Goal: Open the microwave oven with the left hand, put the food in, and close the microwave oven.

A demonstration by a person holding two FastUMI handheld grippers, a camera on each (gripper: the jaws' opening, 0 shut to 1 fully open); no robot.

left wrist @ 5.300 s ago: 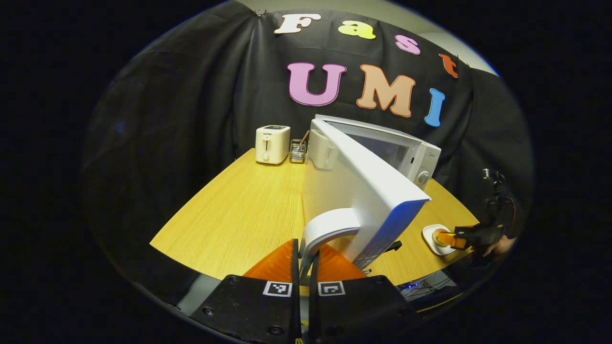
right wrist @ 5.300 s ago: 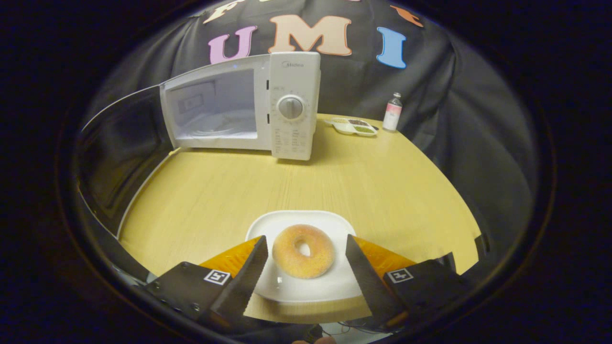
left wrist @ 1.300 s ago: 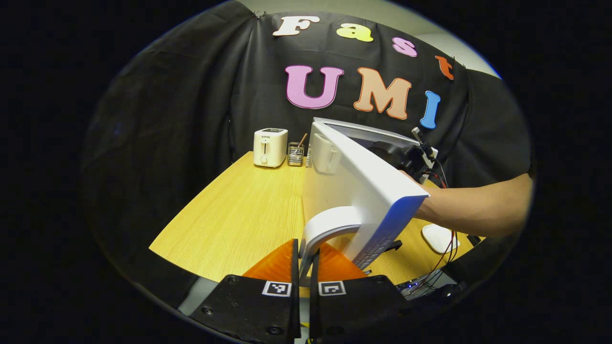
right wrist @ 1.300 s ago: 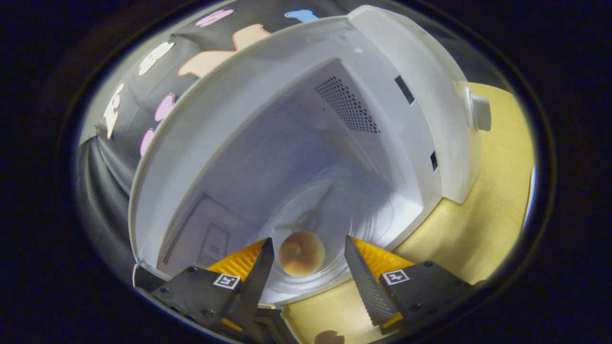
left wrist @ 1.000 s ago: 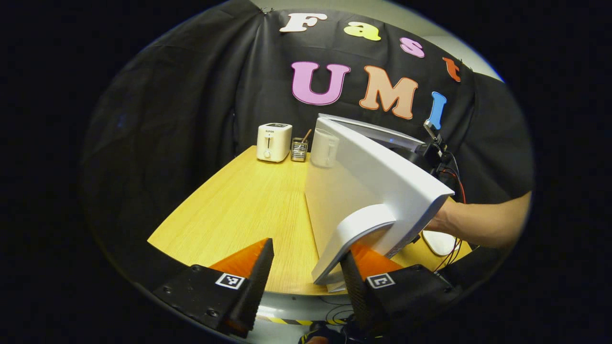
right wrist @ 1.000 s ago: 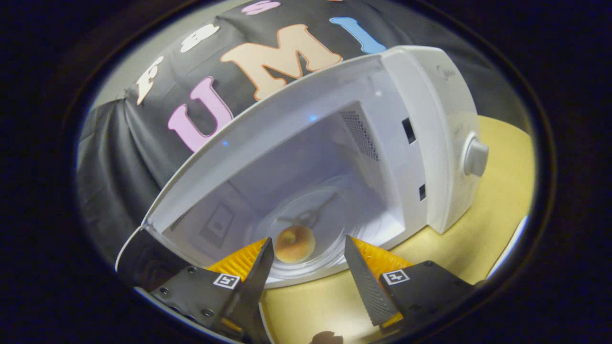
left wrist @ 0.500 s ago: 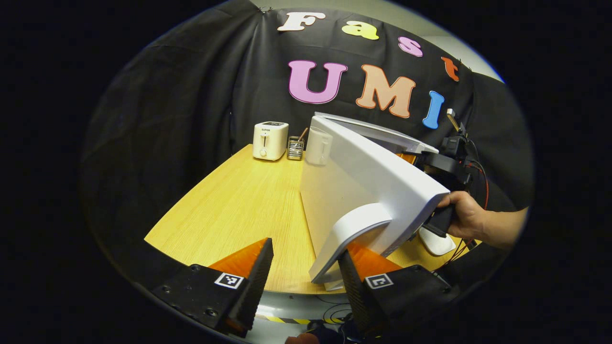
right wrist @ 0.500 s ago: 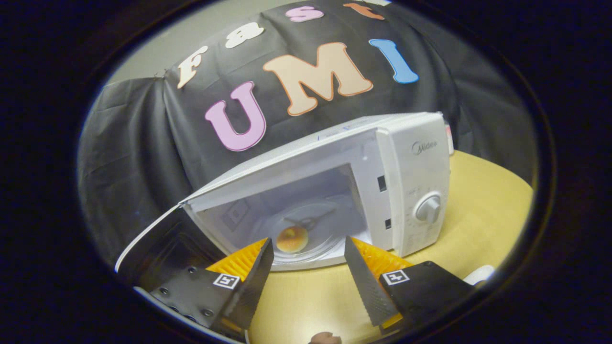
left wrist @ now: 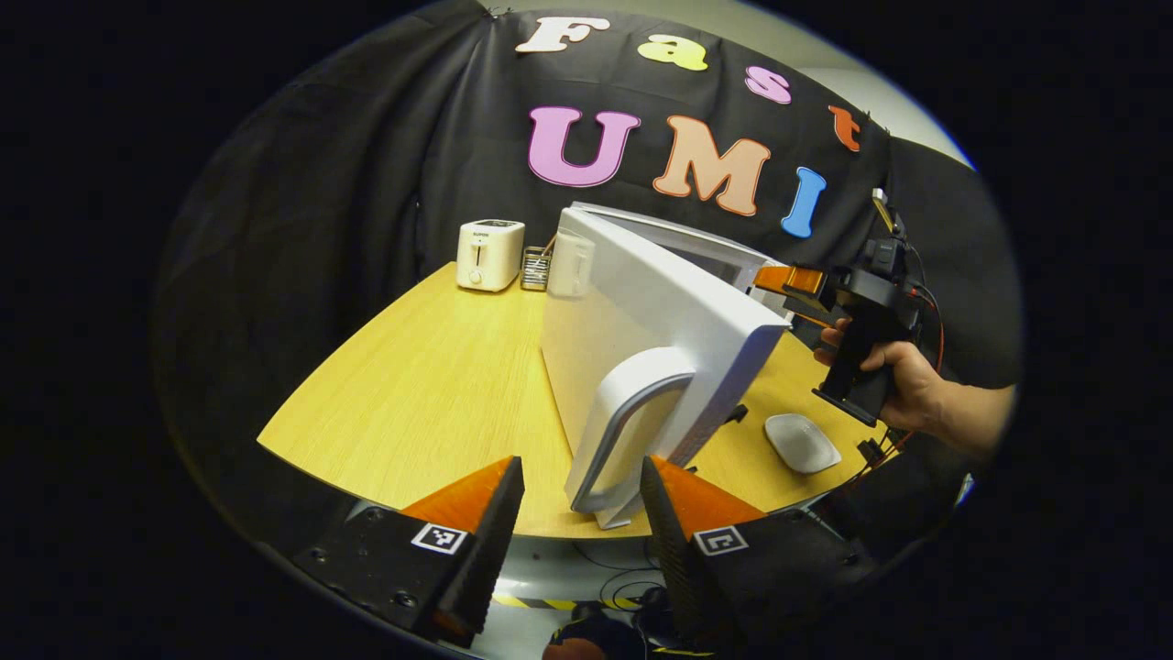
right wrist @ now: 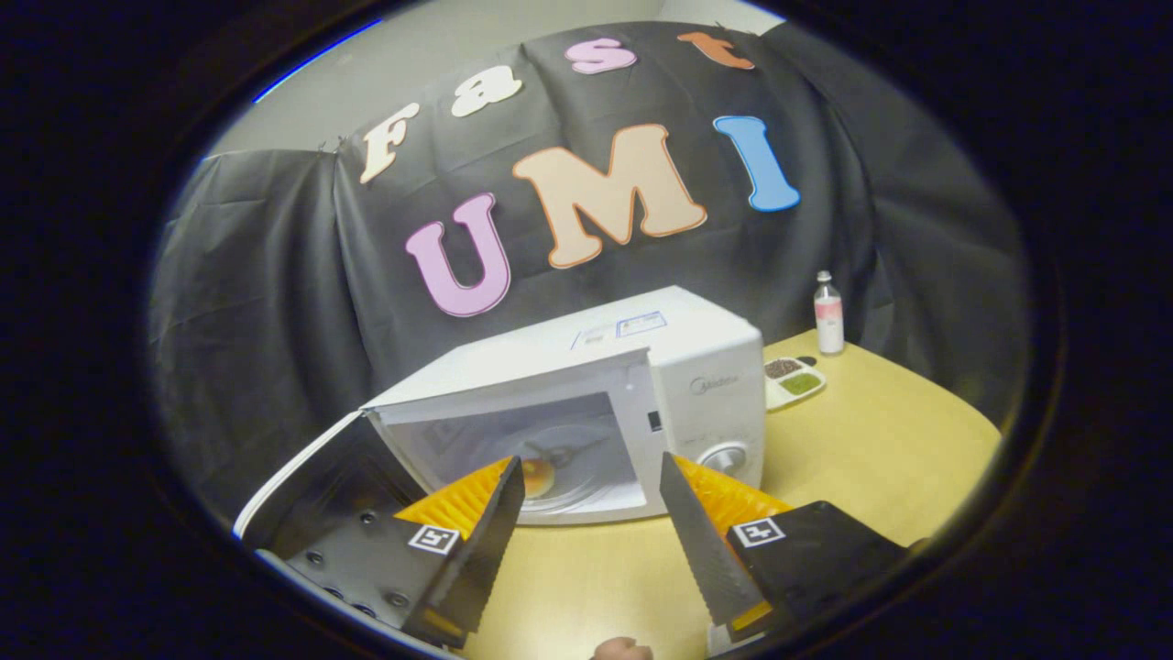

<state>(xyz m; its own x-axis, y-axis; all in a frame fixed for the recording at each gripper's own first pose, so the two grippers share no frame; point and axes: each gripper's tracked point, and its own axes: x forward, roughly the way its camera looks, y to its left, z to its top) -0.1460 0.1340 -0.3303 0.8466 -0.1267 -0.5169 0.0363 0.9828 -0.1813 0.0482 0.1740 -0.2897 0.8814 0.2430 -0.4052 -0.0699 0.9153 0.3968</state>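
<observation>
So the doughnut point(right wrist: 539, 477) is in the microwave point(right wrist: 586, 412), lower middle of the right gripper view. In the left gripper view, the left gripper point(left wrist: 579, 509) is spread wide around the door handle point(left wrist: 623, 426), and the right gripper point(left wrist: 795, 286) at the right edge is wide and empty. I'd say closing's next: push the door point(left wrist: 641, 321) shut.

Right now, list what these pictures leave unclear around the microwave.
- Doughnut: right gripper view, partly behind a gripper finger.
- Microwave cavity: left gripper view, screened by the open door.
- Dial: right gripper view, setting too small.
- Right gripper: left gripper view, fingertips behind the door.
</observation>
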